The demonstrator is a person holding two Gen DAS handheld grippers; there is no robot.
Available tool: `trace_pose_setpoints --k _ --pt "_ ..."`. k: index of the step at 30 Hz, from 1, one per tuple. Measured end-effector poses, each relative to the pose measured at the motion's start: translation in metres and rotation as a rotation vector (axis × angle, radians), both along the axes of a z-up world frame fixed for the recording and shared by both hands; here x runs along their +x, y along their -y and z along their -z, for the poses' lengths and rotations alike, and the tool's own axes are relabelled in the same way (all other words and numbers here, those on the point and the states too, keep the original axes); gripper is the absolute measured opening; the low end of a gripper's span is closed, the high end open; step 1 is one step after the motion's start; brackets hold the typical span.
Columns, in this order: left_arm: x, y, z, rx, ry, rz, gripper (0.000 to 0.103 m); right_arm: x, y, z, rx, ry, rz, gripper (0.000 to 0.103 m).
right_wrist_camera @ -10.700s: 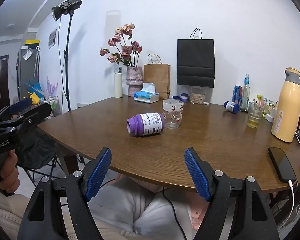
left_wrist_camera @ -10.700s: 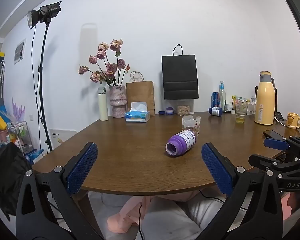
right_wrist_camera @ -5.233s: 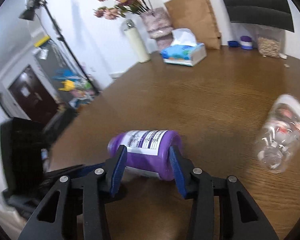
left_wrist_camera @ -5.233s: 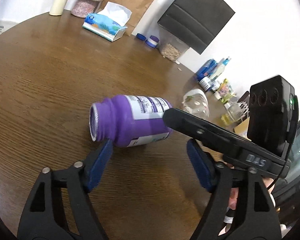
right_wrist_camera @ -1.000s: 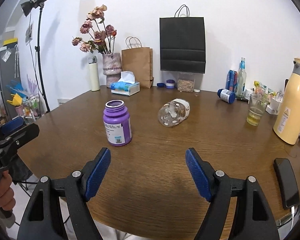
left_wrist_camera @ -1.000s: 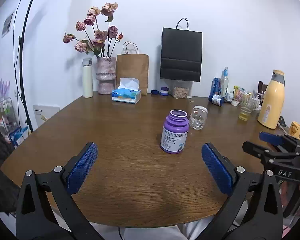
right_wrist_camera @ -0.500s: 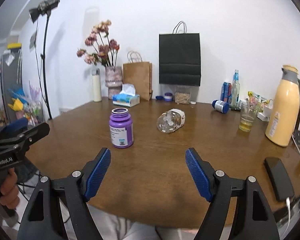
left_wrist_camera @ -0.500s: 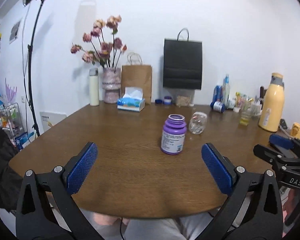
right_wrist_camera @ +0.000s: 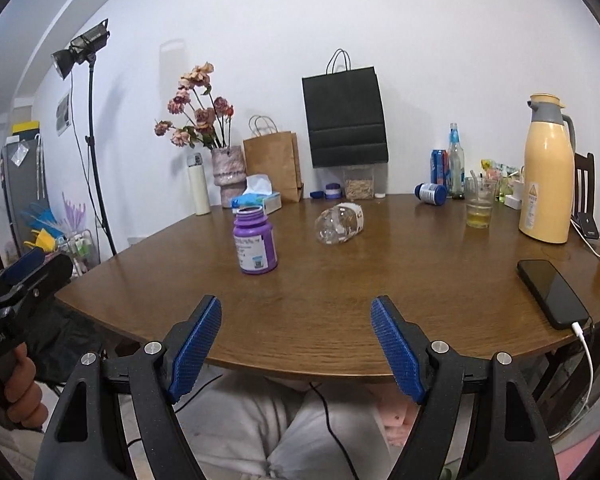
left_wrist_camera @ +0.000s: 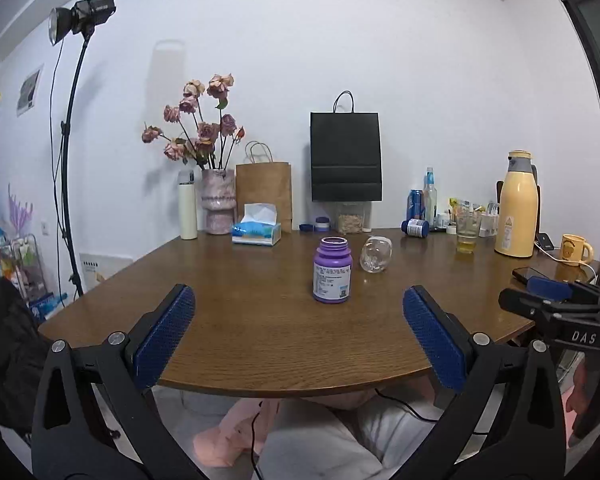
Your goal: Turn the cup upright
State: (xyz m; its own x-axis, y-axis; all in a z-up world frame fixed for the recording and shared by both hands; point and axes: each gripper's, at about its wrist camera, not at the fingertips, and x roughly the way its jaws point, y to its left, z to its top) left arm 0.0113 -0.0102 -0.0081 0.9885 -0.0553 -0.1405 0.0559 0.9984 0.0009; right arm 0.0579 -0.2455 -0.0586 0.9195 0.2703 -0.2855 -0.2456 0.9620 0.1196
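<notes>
Wooden table [left_wrist_camera: 240, 320] placed as 10.7 s ago. Left gripper [left_wrist_camera: 298, 294] and right gripper [right_wrist_camera: 296, 302] both drawn back beyond the near edge since 5.2 s ago, claws spread wide, pinching nothing. Purple bottle [left_wrist_camera: 332, 272] now standing mouth-up near table centre, previously lying on its side; clear cup [left_wrist_camera: 375, 256], upright at the start, now lying on its side just behind and right of the bottle, apart from it. By judgement, task complete only if the bottle counts as the cup, otherwise clear cup yet to be righted.
</notes>
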Motion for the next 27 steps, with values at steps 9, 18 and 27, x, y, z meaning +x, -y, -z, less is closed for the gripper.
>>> trace_pose_setpoints --k 9,18,27 --pt "-0.0032 0.0024 0.001 0.008 0.01 -0.007 0.103 -0.0075 -0.0075 -0.0027 -0.027 0.032 -0.009 0.082" --pt "-0.0044 0.0005 0.0008 0.005 0.013 -0.007 0.103 -0.0077 -0.0082 -0.003 -0.031 0.036 -0.008 0.082" --pt "-0.0028 -0.0018 0.0017 -0.004 0.003 -0.01 0.103 -0.009 -0.0073 -0.0029 -0.026 0.042 -0.005 0.082"
